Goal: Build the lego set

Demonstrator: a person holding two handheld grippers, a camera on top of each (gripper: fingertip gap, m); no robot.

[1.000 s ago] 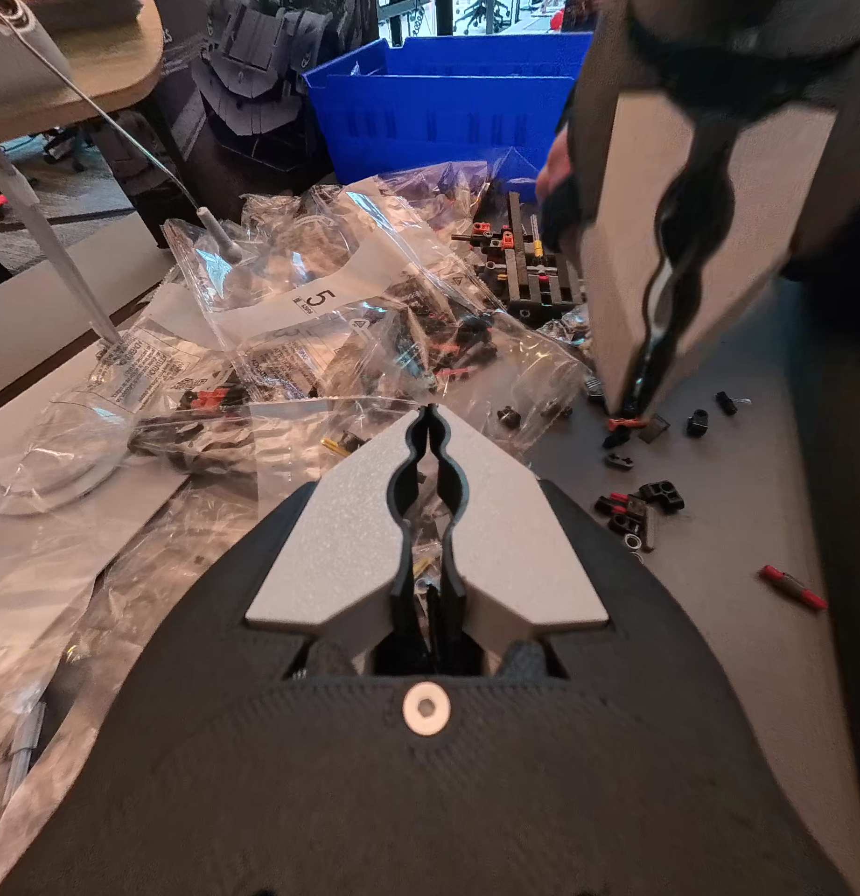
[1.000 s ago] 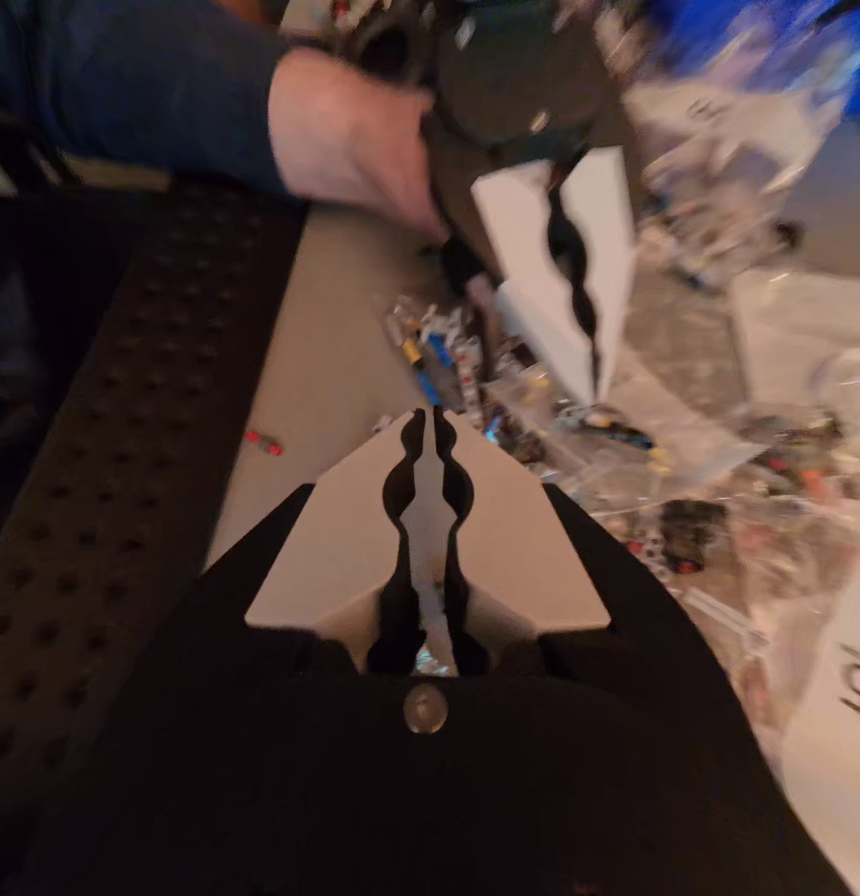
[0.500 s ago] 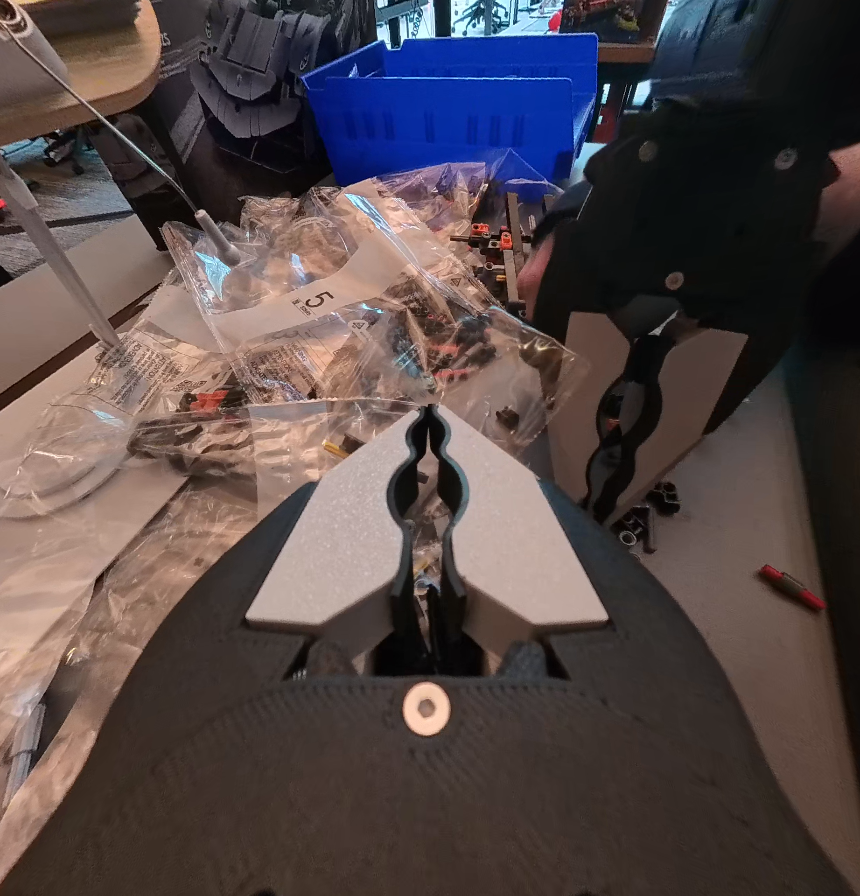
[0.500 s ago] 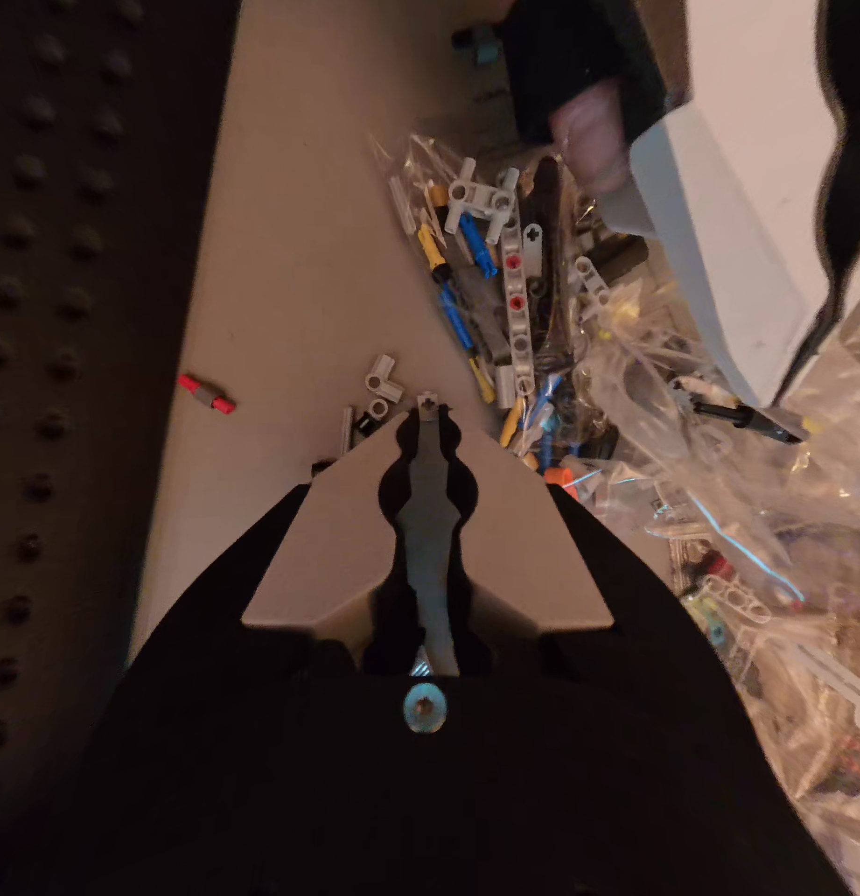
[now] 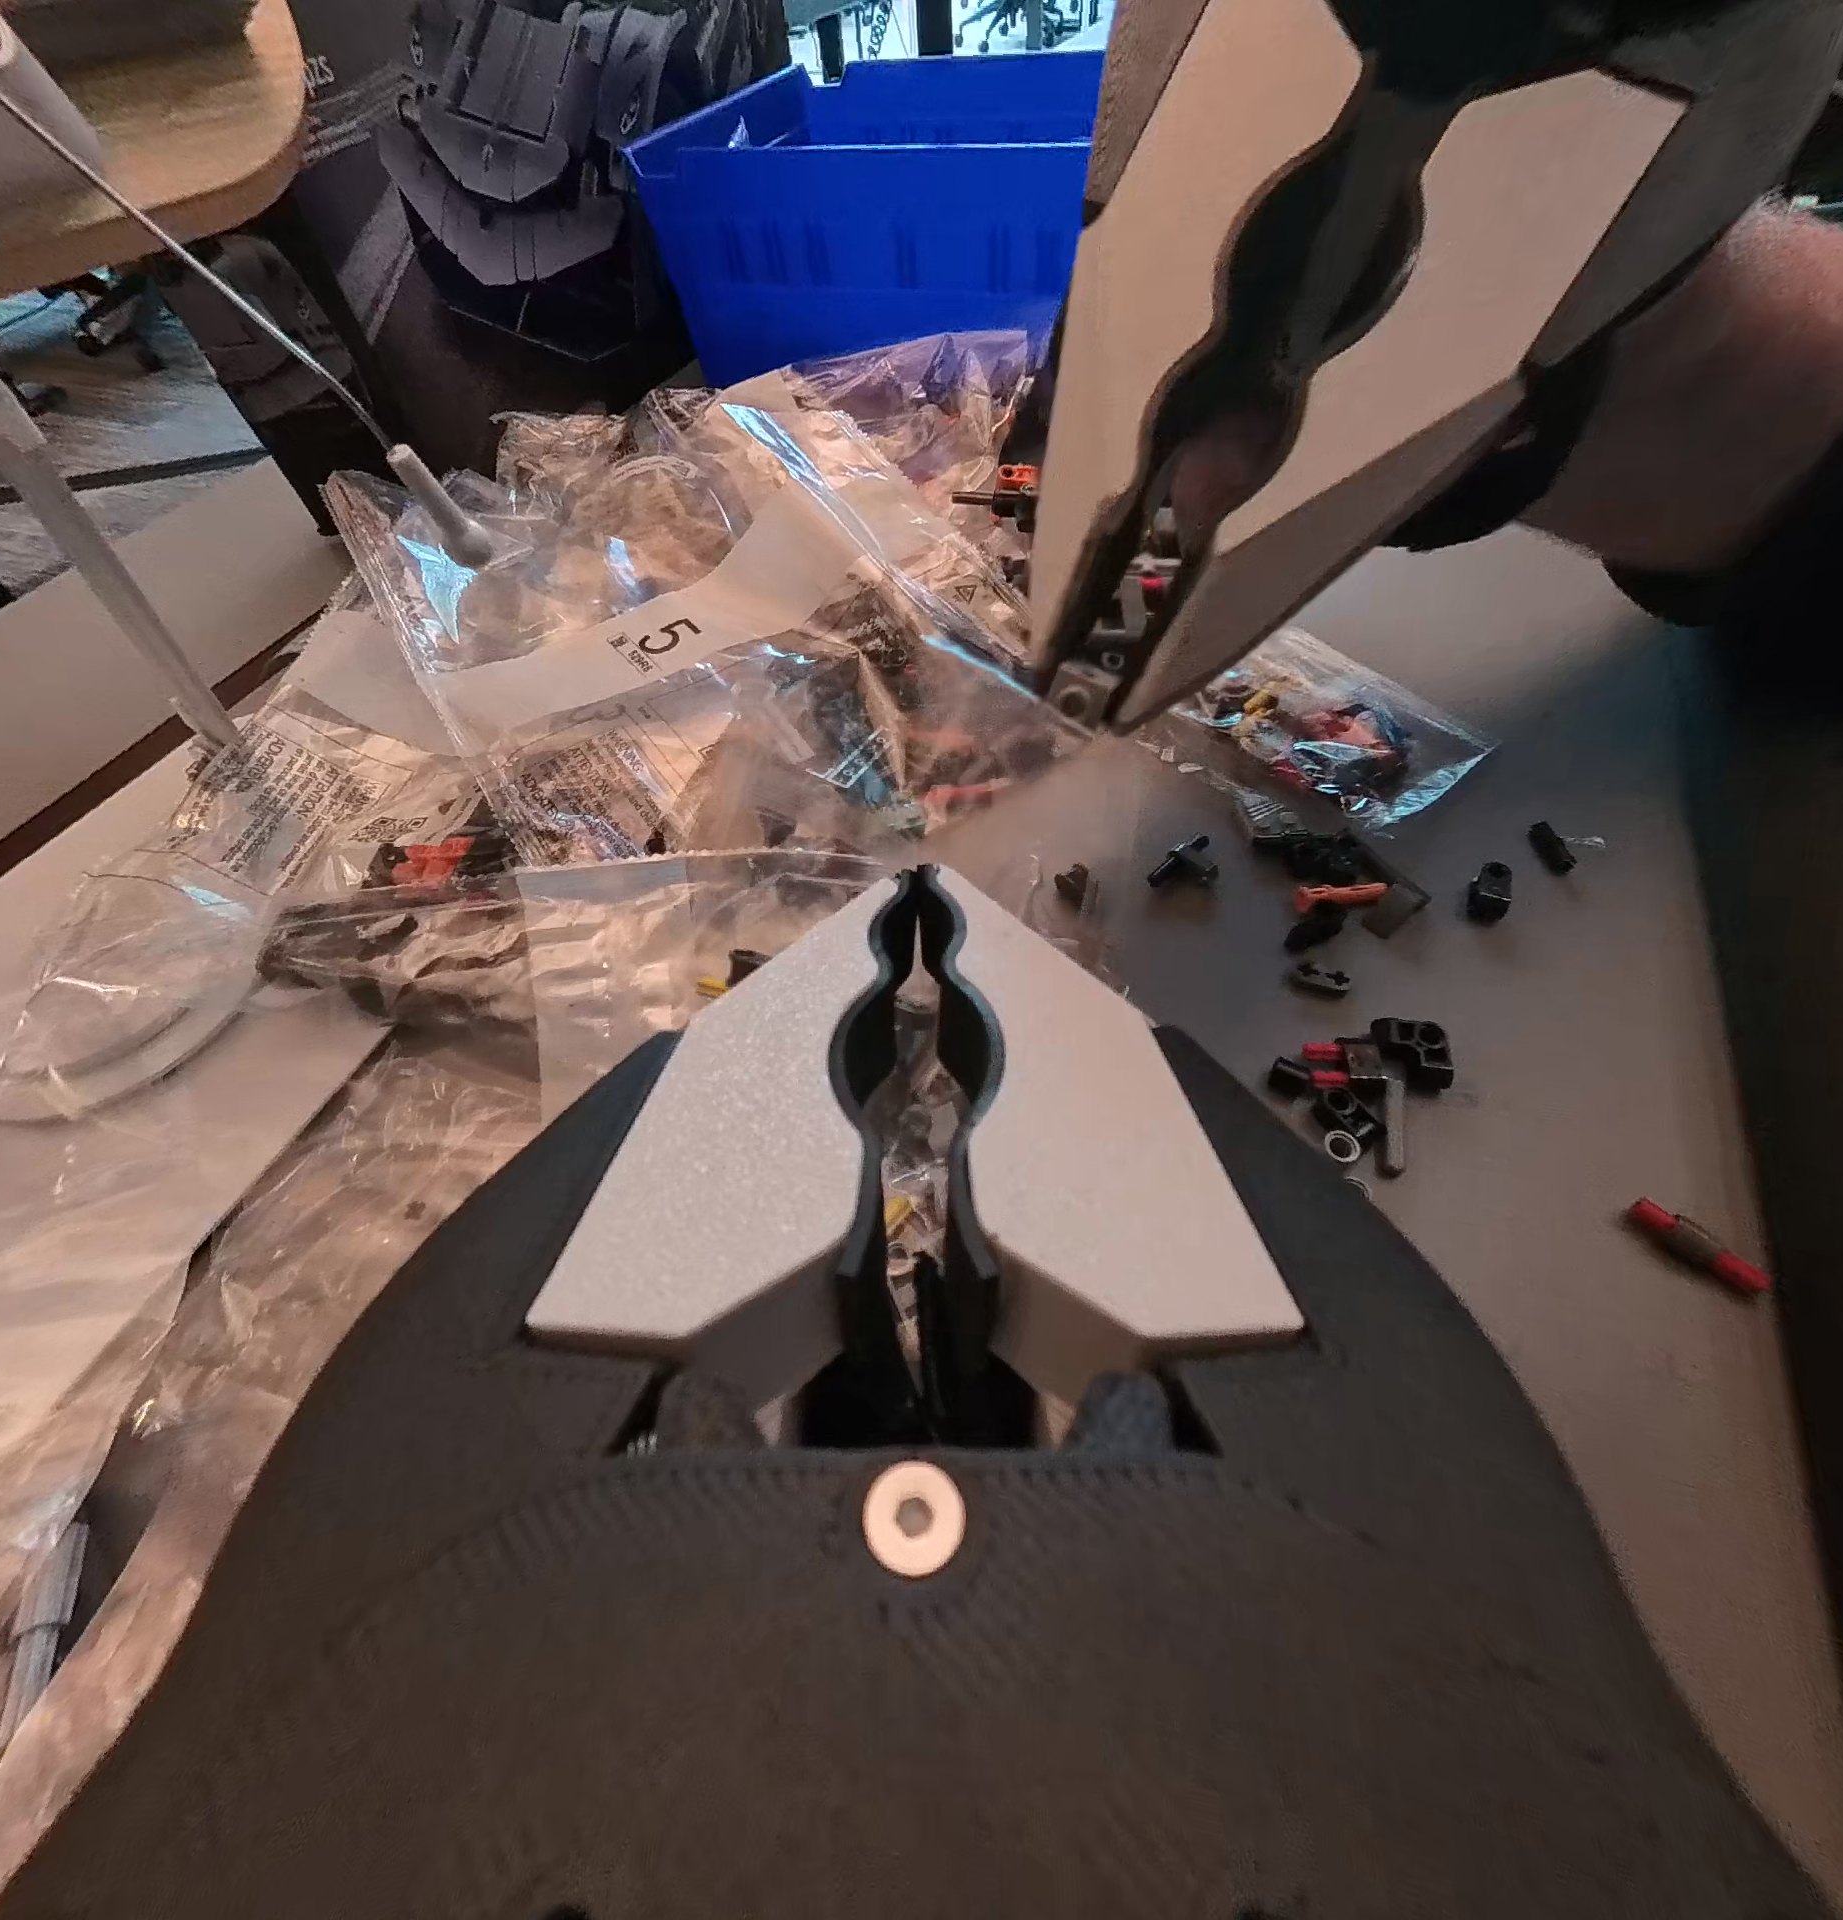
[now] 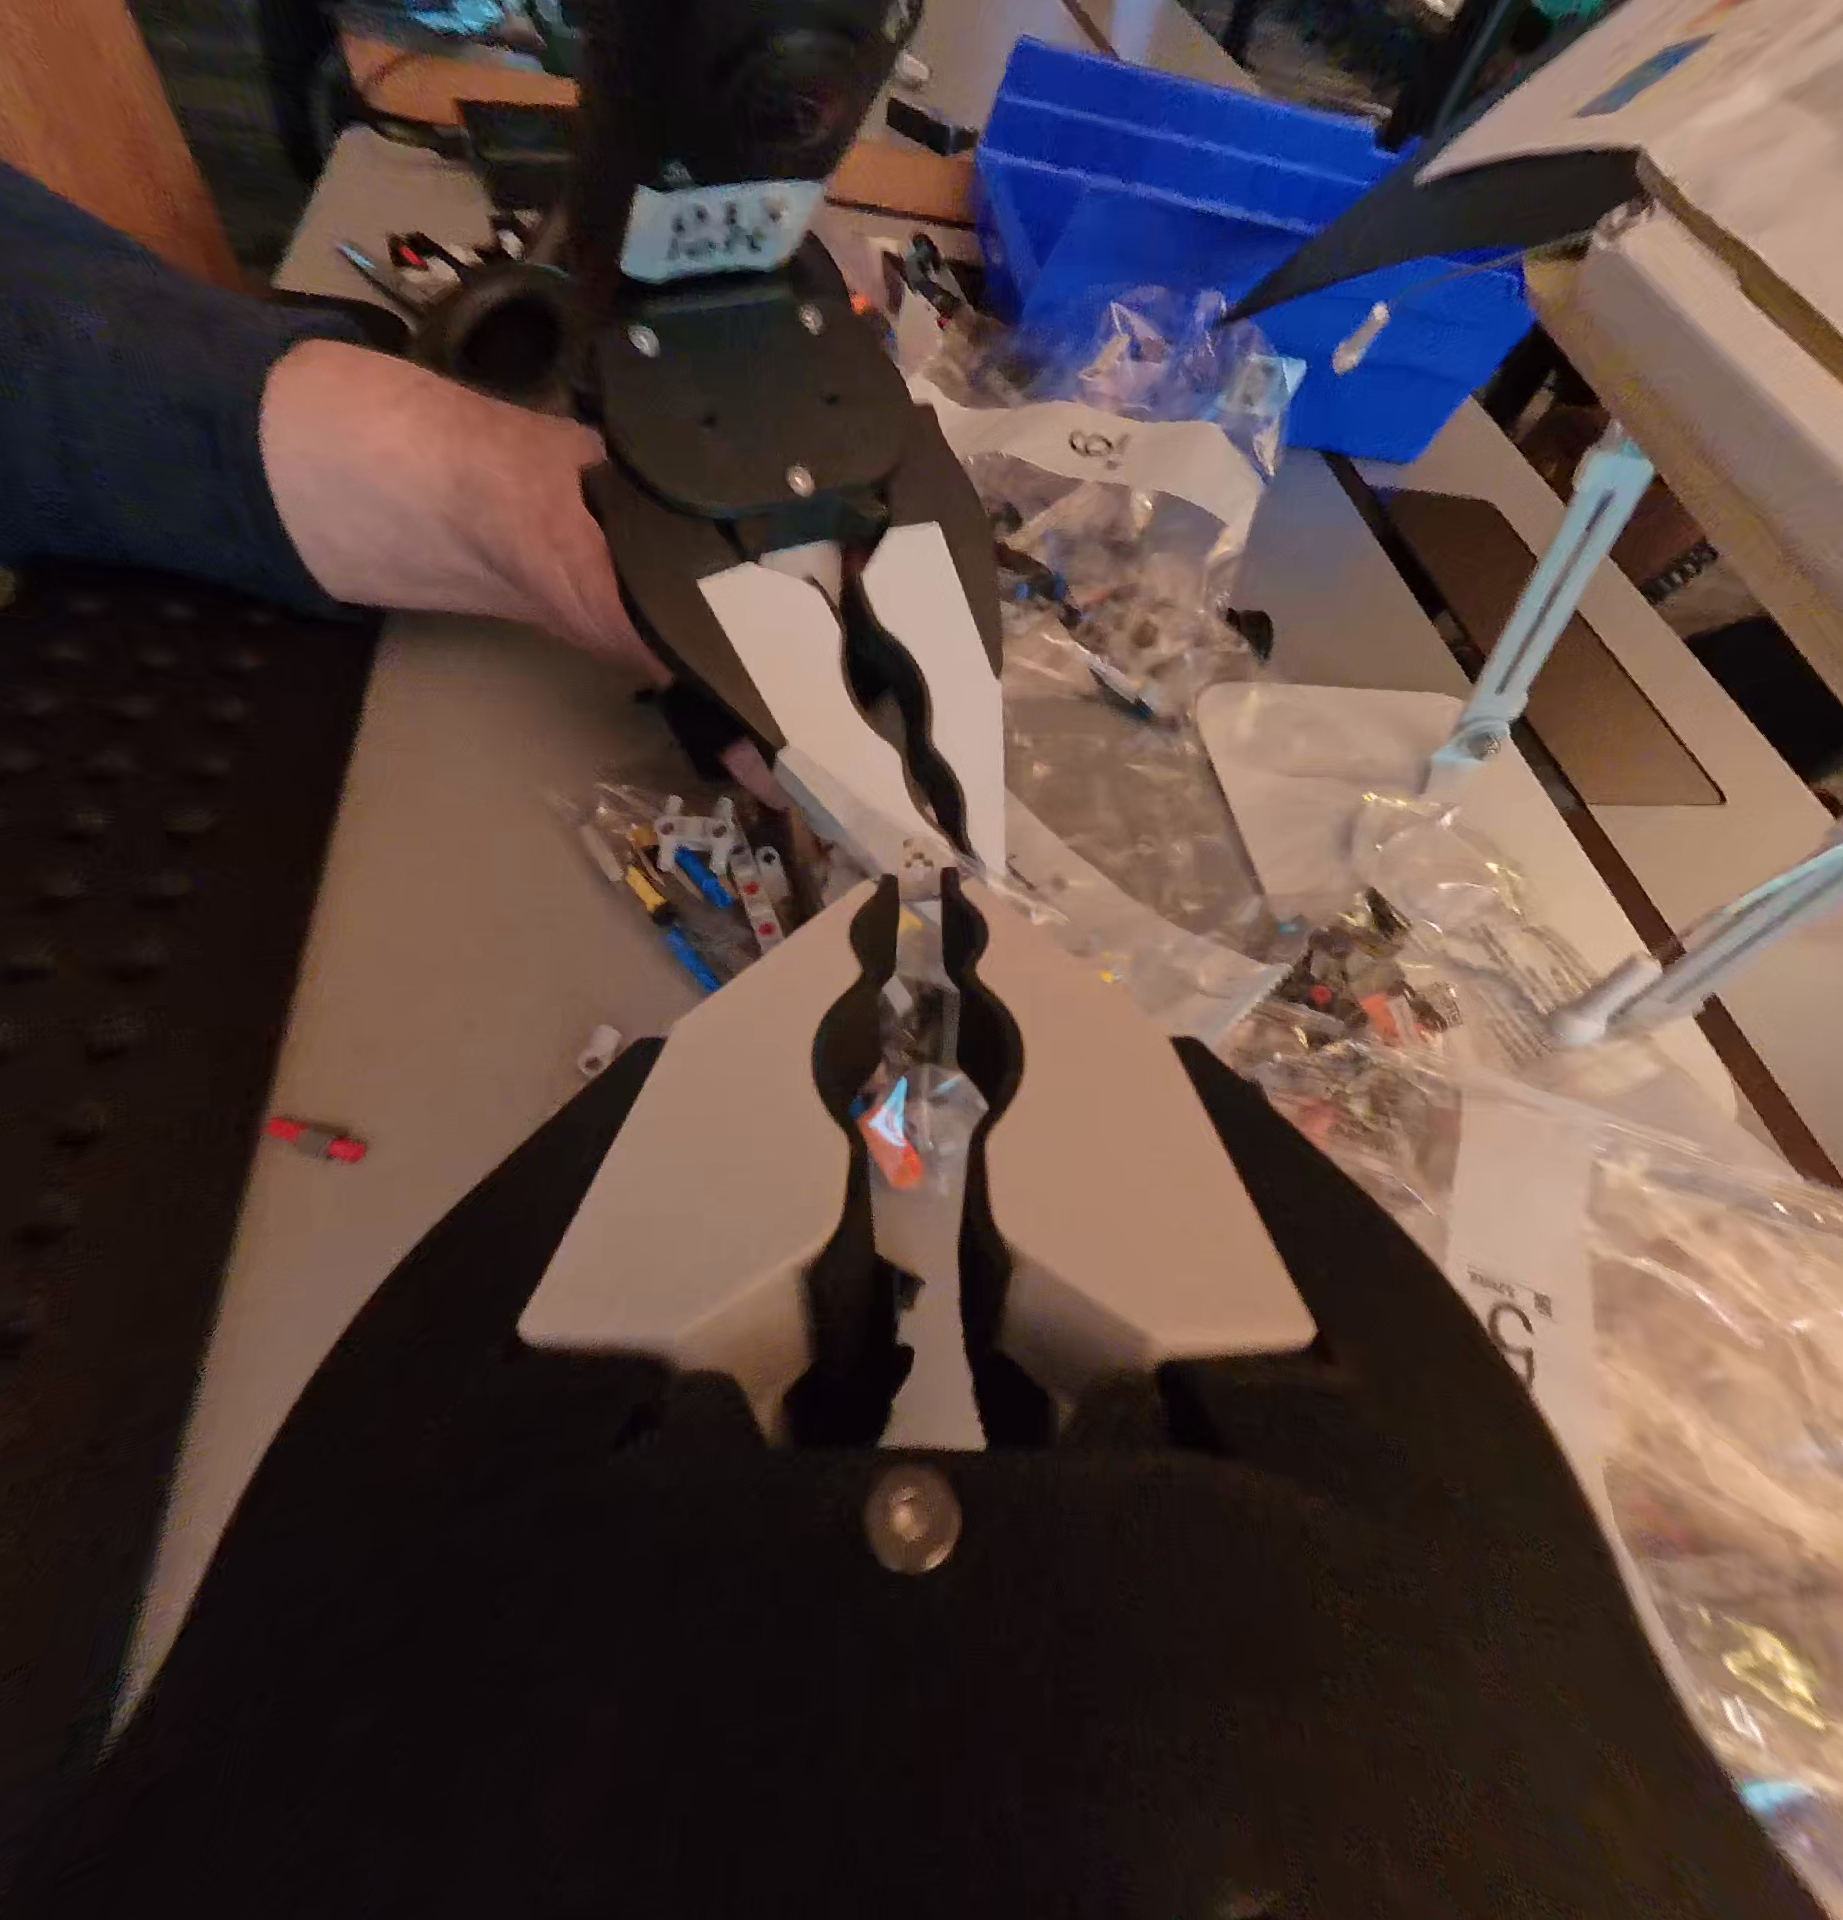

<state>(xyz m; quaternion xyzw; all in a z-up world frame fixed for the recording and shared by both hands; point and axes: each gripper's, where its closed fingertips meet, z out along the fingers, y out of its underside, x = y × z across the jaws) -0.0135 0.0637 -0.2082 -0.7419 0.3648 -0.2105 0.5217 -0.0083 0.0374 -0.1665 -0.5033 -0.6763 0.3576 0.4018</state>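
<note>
My left gripper (image 5: 917, 881) is shut, its tips at the edge of a clear parts bag (image 5: 626, 935); I cannot tell whether it pinches the bag. It also shows in the right wrist view (image 6: 971, 854), held by a hand. My right gripper (image 6: 917, 883) is closed on a small light-grey lego piece (image 6: 917, 862) with holes. In the left wrist view the right gripper (image 5: 1081, 698) comes down from the upper right with the grey piece (image 5: 1088, 681) between its tips. The two grippers' tips nearly meet. Loose black pieces (image 5: 1364, 1081) lie on the grey table.
Several clear bags of parts, one numbered (image 5: 688, 644), cover the table's left. A small bag of coloured pieces (image 5: 1332, 727) and a red-grey pin (image 5: 1696, 1242) lie right. A blue bin (image 5: 865, 239) stands behind. A black perforated mat (image 6: 117, 935) borders the table. White stand arms (image 6: 1519, 644) rise nearby. About 5 centimetres separates my left fingertips from my right.
The right gripper has lifted off the loose pieces with a small grey piece and swung up to face the left gripper's tips. The left gripper has stayed still and shut.
</note>
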